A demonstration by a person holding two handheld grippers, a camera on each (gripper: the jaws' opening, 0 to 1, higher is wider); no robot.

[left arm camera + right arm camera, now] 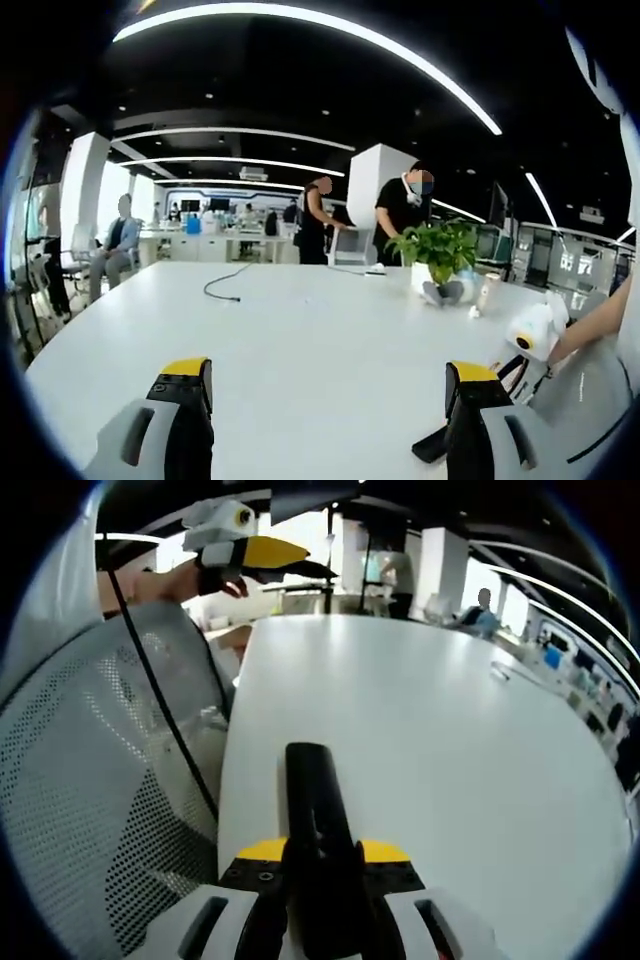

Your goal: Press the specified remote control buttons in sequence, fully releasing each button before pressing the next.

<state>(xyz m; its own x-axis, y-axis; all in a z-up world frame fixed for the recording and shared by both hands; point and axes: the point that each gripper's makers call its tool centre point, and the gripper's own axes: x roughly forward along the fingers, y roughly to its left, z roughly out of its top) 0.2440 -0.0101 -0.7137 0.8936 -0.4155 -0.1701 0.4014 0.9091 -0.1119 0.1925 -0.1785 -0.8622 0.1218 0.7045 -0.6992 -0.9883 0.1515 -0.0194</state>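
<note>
My right gripper (325, 855) is shut on a long black remote control (315, 800). The remote sticks forward out of the jaws, over the near edge of the white table (430, 720). No buttons can be made out on it. My left gripper (330, 375) stands open above the table (300, 340), its yellow-tipped jaws wide apart with nothing between them. A dark end (430, 445), likely the same remote, shows beside its right jaw. In the right gripper view, the left gripper (290, 565) is at the upper left, held in a hand.
A potted green plant (440, 255) stands on the far side of the table, and a black cable (225, 285) lies near the middle. A grey mesh chair back (90, 780) is at the table's left edge. A person's arm (590, 320) reaches in. Several people are behind.
</note>
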